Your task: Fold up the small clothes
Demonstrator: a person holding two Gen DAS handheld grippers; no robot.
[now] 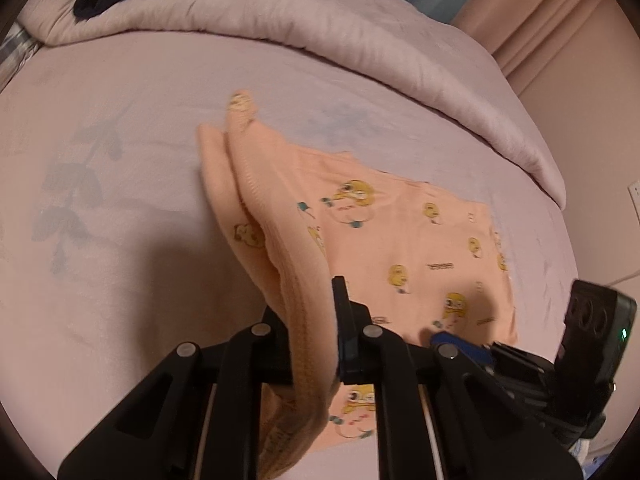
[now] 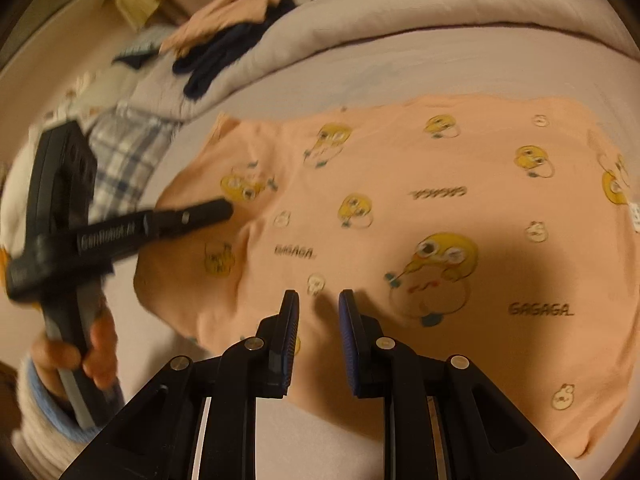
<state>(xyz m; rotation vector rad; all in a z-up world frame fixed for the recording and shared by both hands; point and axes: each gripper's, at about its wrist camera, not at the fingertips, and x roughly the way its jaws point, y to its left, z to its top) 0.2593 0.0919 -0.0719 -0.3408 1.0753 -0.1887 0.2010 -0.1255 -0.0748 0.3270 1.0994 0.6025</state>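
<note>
A small peach shirt (image 2: 420, 216) printed with yellow ducks lies spread on the bed. In the left wrist view the shirt (image 1: 420, 248) has one sleeve or edge lifted in a fold. My left gripper (image 1: 316, 312) is shut on that peach fabric and holds it above the sheet. It also shows in the right wrist view (image 2: 224, 210) at the shirt's left side, held by a hand. My right gripper (image 2: 318, 300) is open and empty, hovering just above the shirt's near part. It shows at the right edge of the left wrist view (image 1: 460, 344).
The pale pink bedsheet (image 1: 140, 200) carries the shirt. A rolled pink duvet (image 1: 320, 40) lies along the far side. Dark and peach clothes (image 2: 224, 44) are piled on the duvet. A plaid cloth (image 2: 120, 152) lies at the left.
</note>
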